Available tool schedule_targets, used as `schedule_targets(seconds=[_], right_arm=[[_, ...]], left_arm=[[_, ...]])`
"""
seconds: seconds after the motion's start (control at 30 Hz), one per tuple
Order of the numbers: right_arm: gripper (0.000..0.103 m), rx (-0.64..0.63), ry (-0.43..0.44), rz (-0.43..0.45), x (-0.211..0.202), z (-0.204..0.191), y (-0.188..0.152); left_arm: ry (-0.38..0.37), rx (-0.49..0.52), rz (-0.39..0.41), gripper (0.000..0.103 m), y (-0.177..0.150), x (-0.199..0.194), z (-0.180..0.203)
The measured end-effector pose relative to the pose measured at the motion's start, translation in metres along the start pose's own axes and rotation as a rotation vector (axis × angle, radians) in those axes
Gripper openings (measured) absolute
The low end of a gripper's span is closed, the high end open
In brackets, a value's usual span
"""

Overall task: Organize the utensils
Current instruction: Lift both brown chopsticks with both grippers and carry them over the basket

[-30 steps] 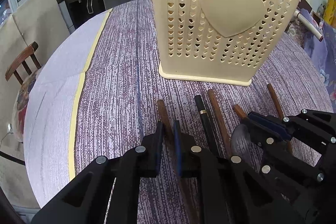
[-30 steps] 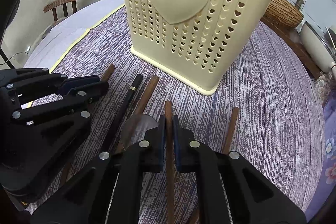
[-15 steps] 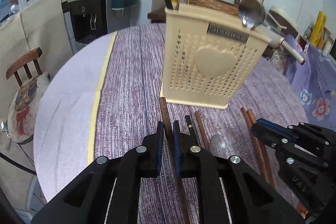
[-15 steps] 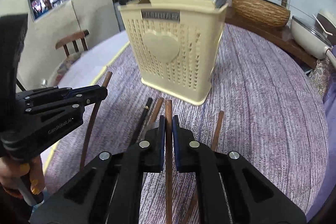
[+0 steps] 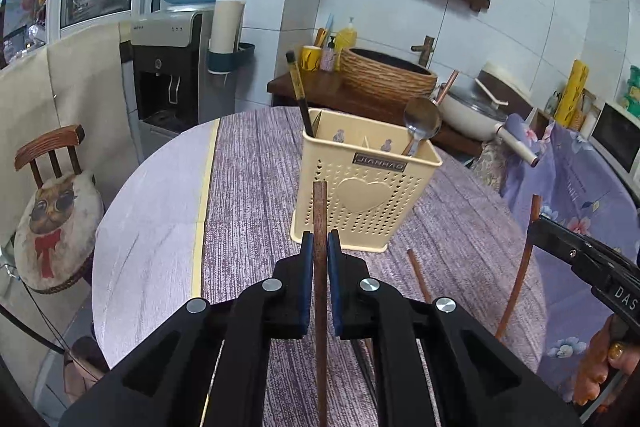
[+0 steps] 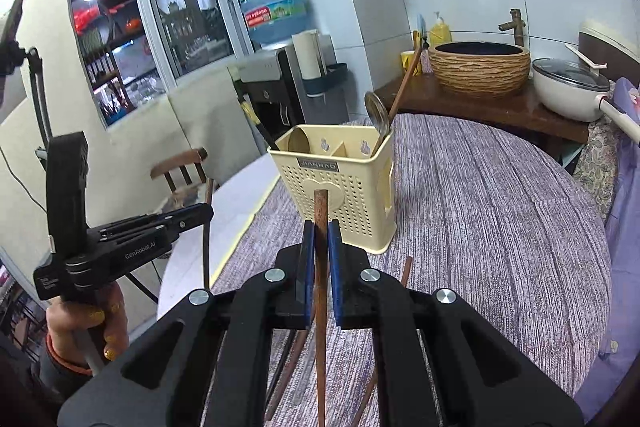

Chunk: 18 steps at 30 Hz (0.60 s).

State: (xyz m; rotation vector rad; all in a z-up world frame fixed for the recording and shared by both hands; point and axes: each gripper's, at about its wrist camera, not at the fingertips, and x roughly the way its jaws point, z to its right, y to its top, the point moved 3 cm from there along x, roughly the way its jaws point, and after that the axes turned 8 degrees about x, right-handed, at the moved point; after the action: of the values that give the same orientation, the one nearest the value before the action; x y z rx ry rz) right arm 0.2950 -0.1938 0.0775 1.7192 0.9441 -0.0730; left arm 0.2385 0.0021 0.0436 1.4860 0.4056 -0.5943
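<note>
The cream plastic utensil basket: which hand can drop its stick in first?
Probably the right gripper. Its brown wooden chopstick seems nearer the cream plastic utensil basket than the left gripper's chopstick. It's close, though.

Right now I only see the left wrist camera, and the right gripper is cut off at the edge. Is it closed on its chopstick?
Observer: Yes. The right gripper is shut on a brown chopstick, whose tip pokes out past the fingers toward the holder.
Operator: Anything hiding in the holder's left compartment?
Observer: A round metal thing sits low in it, probably a spoon bowl.
</note>
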Motion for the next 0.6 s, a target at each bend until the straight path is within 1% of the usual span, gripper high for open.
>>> schedule_targets(seconds=[0.17, 0.3, 0.5, 0.6], right_arm=[[0.008, -0.015, 0.004, 0.02, -0.01, -0.006, 0.004], [0.008, -0.036, -0.002, 0.03, -0.014, -0.014, 0.003], [0.008, -0.052, -0.003, 0.023, -0.013, -0.019, 0.007], [0.008, -0.062, -0.003, 0.024, -0.014, -0.023, 0.01]], left_arm=[[-0.005, 0.013, 0.041, 0.008, 0.007, -0.016, 0.002], [-0.002, 0.023, 0.059, 0.008, 0.01, -0.023, 0.001], [-0.004, 0.017, 0.062, 0.008, 0.012, -0.024, -0.003], [-0.017, 0.02, 0.067, 0.008, 0.015, -0.028, -0.004]])
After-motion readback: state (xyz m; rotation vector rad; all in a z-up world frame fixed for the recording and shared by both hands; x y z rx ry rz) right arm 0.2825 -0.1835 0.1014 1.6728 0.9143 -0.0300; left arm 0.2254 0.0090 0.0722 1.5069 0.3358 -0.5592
